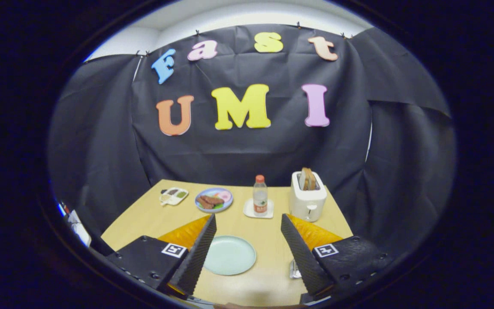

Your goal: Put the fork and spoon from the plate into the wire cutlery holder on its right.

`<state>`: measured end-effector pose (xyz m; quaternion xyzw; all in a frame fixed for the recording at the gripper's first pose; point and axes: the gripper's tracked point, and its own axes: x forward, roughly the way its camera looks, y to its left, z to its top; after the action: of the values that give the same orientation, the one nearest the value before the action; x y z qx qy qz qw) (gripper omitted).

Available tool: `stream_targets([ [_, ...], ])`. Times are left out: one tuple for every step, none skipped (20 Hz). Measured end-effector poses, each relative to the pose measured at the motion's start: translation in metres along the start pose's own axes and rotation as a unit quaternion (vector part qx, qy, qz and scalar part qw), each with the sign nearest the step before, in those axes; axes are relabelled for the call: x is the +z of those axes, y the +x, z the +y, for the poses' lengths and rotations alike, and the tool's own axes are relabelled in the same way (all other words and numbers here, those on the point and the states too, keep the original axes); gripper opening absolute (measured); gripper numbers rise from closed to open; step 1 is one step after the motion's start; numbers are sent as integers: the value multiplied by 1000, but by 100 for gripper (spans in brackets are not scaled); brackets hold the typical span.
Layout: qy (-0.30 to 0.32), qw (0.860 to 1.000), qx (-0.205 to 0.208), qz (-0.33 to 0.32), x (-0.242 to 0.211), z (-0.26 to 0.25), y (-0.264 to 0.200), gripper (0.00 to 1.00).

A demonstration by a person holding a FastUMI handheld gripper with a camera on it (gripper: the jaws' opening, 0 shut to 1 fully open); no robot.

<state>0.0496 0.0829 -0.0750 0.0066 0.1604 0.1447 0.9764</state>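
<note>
In the gripper view, the gripper point(247, 223) sits at the bottom of the frame with its two fingers wide apart and nothing held between them. A pale green plate point(230, 255) lies on the wooden table point(144, 219) in the lower middle of the frame, between the fingers and touching the edge of the left one in the picture; its face looks bare, with no fork or spoon to be made out on it. Just inside the right finger, low in the frame, a small shiny metal thing point(294, 269) peeks out from behind it; it is mostly hidden, so I cannot tell whether it is the wire holder or cutlery. Beyond the fingers, across the middle of the frame, stands a row of things at the table's far edge: a small tray point(173, 195) with food at the left, then a blue plate point(214, 199) with food, then a clear bottle point(260, 195) with an orange cap upright on a white coaster point(249, 210), and at the right a white toaster point(308, 199) with slices of bread point(308, 179) sticking up from its slots. Black cloth hangs behind the table.
</note>
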Motion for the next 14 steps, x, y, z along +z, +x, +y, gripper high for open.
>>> stream_targets([
  [-2,1000,-14,-22,14,4,-5,95],
  [-6,999,-32,-40,26,4,-11,95],
  [-20,997,-32,-61,34,11,-16,95],
  [-33,996,-31,-81,43,16,-22,95],
  [-46,993,-35,-105,55,21,-30,95],
  [-58,989,-43,-128,64,22,-37,96],
  [-66,986,-49,-146,71,22,-46,96],
  [-68,983,-48,-161,77,27,-54,96],
  [-69,981,-47,-175,83,32,-60,96],
  [-66,980,-49,-183,89,32,-66,96],
  [-59,980,-48,-184,91,33,-72,95],
  [-48,981,-52,-181,93,31,-75,95],
  [-40,982,-59,-177,94,27,-77,95],
  [-33,982,-59,-176,95,26,-79,95],
])
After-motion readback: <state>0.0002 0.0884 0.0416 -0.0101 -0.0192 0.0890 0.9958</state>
